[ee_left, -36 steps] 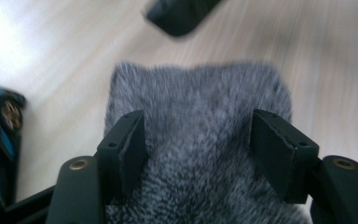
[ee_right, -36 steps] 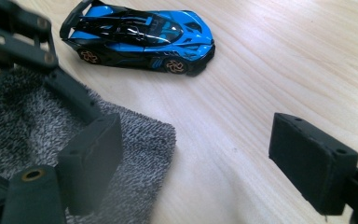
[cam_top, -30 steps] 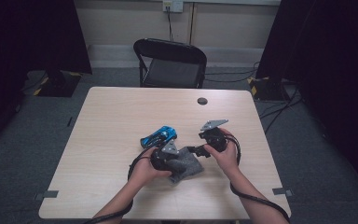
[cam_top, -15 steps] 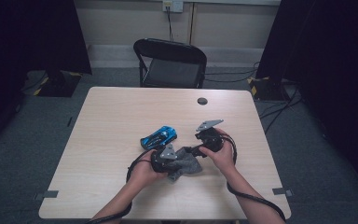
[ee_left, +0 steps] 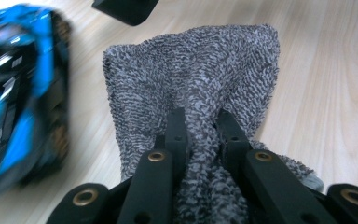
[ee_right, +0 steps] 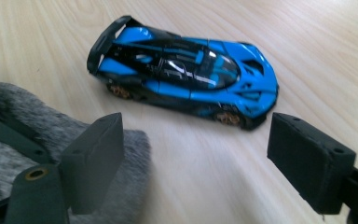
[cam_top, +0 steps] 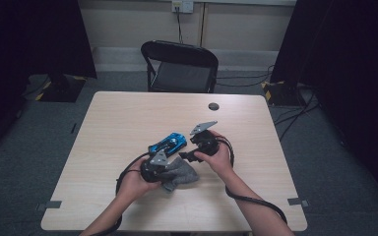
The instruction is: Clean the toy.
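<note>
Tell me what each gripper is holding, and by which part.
The left gripper pinches the grey cloth at a bunched fold near its edge. The right gripper is open, holding nothing, facing the blue toy car.

Right claw (cam_top: 186,156) seemingly nearer the grey cloth (cam_top: 181,172) now.

Both tools are black, with brass-ringed screw holes, grey three-cornered top plates and trailing black cables.
</note>
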A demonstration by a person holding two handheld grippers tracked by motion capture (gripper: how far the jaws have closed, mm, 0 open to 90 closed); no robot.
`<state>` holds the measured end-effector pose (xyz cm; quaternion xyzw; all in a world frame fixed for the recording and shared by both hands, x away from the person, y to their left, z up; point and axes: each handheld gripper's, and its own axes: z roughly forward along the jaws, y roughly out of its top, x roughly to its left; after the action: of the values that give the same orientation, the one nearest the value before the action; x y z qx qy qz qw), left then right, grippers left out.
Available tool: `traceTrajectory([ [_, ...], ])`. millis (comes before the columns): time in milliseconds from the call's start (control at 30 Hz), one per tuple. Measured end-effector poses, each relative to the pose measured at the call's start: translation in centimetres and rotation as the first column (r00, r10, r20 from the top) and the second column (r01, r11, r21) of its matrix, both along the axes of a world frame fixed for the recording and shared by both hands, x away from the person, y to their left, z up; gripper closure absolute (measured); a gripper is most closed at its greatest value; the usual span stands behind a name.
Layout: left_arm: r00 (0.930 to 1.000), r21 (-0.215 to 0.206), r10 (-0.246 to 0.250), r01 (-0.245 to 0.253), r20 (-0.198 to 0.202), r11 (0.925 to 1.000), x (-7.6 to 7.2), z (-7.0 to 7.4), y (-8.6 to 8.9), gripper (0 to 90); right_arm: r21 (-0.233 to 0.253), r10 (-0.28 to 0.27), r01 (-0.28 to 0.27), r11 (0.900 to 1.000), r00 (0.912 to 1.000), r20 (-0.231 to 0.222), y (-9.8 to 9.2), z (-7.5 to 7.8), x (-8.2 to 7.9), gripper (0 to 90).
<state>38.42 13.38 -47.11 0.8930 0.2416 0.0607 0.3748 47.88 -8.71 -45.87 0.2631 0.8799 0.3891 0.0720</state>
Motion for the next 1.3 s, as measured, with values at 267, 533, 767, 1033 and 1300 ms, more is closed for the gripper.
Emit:
traceTrajectory([
  [267, 0.9984, -0.005, 0.055, -0.055, 0.011, 0.9985, -0.5, 0.6, 3.6, 78.2, 0.0, 0.024, -0.024, 1.0, 0.9997, -0.001, 2.8, 0.1, 1.4, 18.5],
  [533, 0.9981, 0.002, 0.062, -0.062, -0.006, 0.9981, -0.5, -0.2, 4.3, 77.6, -0.016, 0.046, -0.046, 0.999, 0.9989, -0.007, 5.5, -0.2, 2.7, 17.7],
  [767, 0.9986, -0.006, 0.051, -0.051, -0.012, 0.9987, -0.6, -0.6, 4.3, 75.7, -0.034, 0.063, -0.063, 0.997, 0.9979, -0.016, 7.1, -1.3, 3.2, 17.2],
  [1033, 0.9992, -0.003, 0.039, -0.039, -0.008, 0.9992, -0.7, -1.0, 4.1, 69.1, -0.065, 0.069, -0.066, 0.996, 0.9969, 0.037, 7.8, -2.2, 3.0, 7.2],
  [1300, 0.9984, -0.05, 0.055, -0.054, 0.012, 0.9972, -0.8, -0.3, 3.5, 52.1, 0.067, 0.081, -0.086, 0.994, 0.9934, 0.082, 6.9, -3.5, 2.9, 6.3],
])
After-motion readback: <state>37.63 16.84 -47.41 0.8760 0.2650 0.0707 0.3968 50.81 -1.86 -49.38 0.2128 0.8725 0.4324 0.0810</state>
